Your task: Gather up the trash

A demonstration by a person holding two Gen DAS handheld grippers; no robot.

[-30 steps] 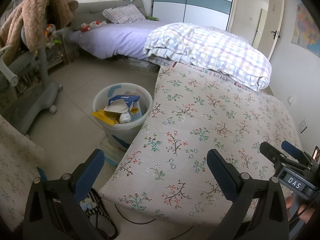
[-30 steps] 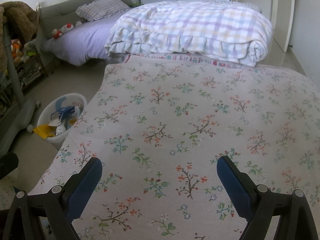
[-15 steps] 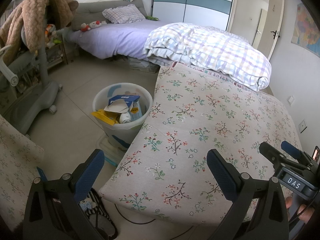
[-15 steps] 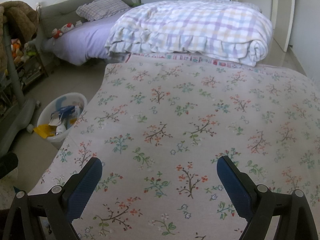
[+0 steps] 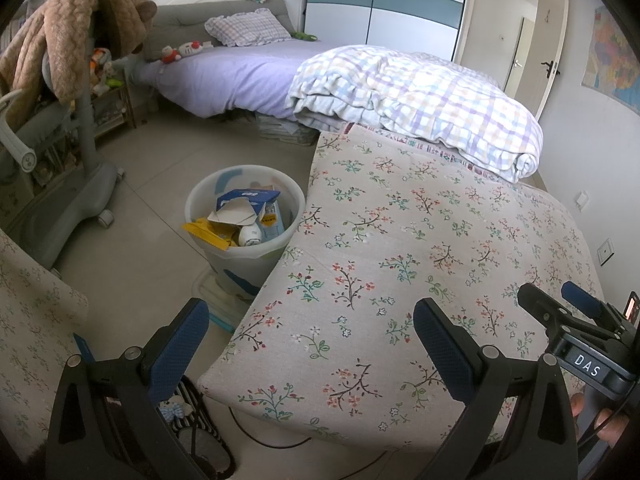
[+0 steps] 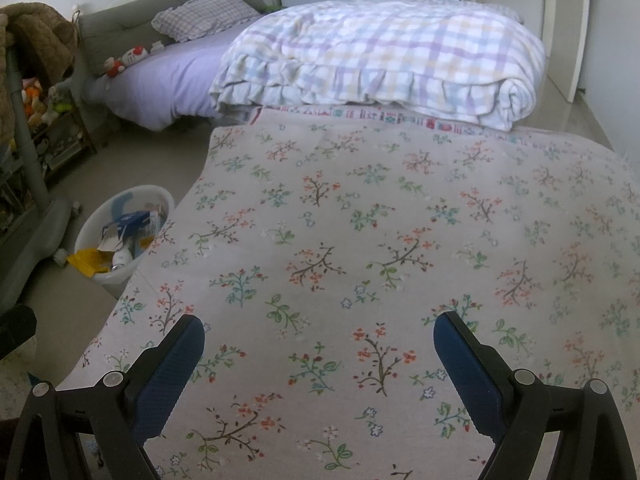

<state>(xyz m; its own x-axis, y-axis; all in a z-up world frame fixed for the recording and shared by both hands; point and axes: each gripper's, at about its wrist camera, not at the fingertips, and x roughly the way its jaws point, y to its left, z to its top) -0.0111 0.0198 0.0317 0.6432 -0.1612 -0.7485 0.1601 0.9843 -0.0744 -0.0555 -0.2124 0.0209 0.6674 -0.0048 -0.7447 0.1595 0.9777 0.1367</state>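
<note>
A white plastic trash bin (image 5: 208,200) stands on the floor against the left edge of the floral mattress (image 5: 420,240). It holds a blue-and-white carton (image 5: 244,200), a yellow wrapper (image 5: 208,234) and a small white bottle (image 5: 250,235). The bin also shows in the right wrist view (image 6: 96,218). My left gripper (image 5: 310,320) is open and empty, above the mattress's near left corner. My right gripper (image 6: 318,334) is open and empty over the mattress (image 6: 380,220); it also shows at the right of the left wrist view (image 5: 560,300).
A folded plaid quilt (image 5: 416,92) lies at the mattress's far end. A purple bed (image 5: 232,76) stands behind. A grey chair base (image 5: 68,200) with a brown blanket (image 5: 60,40) stands left. A cable (image 5: 260,436) and a striped slipper (image 5: 200,420) lie on the floor.
</note>
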